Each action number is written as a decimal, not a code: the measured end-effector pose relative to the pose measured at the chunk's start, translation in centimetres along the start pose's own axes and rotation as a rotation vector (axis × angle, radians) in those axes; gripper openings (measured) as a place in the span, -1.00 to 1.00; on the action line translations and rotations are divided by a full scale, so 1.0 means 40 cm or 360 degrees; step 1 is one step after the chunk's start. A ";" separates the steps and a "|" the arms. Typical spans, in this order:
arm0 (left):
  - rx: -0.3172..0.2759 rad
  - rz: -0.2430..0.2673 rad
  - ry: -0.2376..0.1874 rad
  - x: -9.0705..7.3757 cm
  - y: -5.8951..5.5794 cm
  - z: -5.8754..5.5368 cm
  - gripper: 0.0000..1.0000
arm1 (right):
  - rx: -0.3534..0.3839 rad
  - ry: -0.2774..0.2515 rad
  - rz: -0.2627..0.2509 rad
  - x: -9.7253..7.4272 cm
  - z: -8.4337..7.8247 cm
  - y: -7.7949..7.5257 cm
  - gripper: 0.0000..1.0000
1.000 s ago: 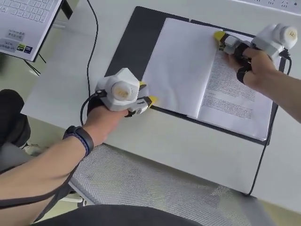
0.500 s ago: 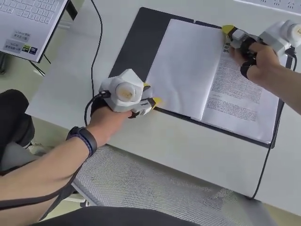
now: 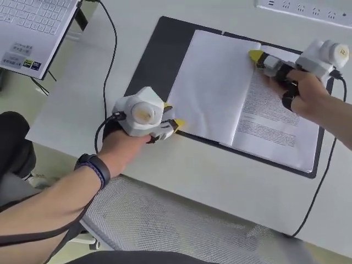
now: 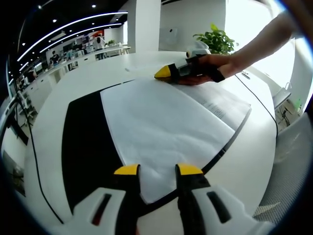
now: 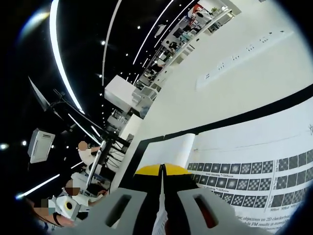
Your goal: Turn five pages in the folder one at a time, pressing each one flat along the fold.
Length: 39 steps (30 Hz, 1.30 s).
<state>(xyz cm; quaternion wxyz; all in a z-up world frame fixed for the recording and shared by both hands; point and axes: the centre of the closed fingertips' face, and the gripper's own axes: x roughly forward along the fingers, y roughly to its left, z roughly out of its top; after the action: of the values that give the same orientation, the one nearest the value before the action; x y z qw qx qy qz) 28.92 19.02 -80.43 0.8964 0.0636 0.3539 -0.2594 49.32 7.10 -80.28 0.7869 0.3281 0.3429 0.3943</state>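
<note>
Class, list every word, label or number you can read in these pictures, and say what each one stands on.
"objectives on 2D checkerboard" (as far as it can be made out): printed page, under its rows of checkered squares, right gripper view.
Other lines on the printed page: too small or blurred to read.
Laptop stickers: too small to read.

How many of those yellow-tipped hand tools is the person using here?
2. The left gripper sits at the folder's near edge, by the blank page's corner; the right gripper rests on the pages near the top of the fold.
</note>
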 end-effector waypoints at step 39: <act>-0.0022 0.0001 -0.0015 -0.004 0.000 0.000 -0.46 | -0.0170 0.0420 0.0299 -0.214 -0.405 0.256 -1.00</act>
<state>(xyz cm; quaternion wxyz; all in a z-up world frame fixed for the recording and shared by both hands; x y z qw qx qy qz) 28.81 19.08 -80.31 0.8985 0.0564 0.3515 -0.2569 28.43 8.70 -78.72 0.7110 0.2618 0.3898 0.5234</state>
